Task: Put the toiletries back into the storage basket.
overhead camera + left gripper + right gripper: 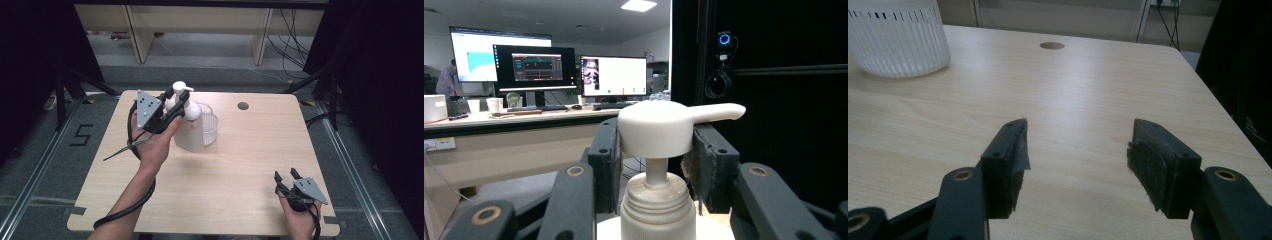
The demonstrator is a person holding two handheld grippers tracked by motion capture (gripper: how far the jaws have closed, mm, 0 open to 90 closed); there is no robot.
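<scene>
The left gripper (pixel 655 150) is clamped on the pump head (pixel 656 128) (bottle (pixel 189 131) upright beside the basket (pixel 210 127)) — any pressing or lifting looks yet to come — while the right gripper (pixel 1075 150) idles with its jaws apart.

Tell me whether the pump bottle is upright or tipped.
Upright. The pump bottle stands on its base on the table beside the white basket, with its pump head on top, between the left gripper's pads.
</scene>
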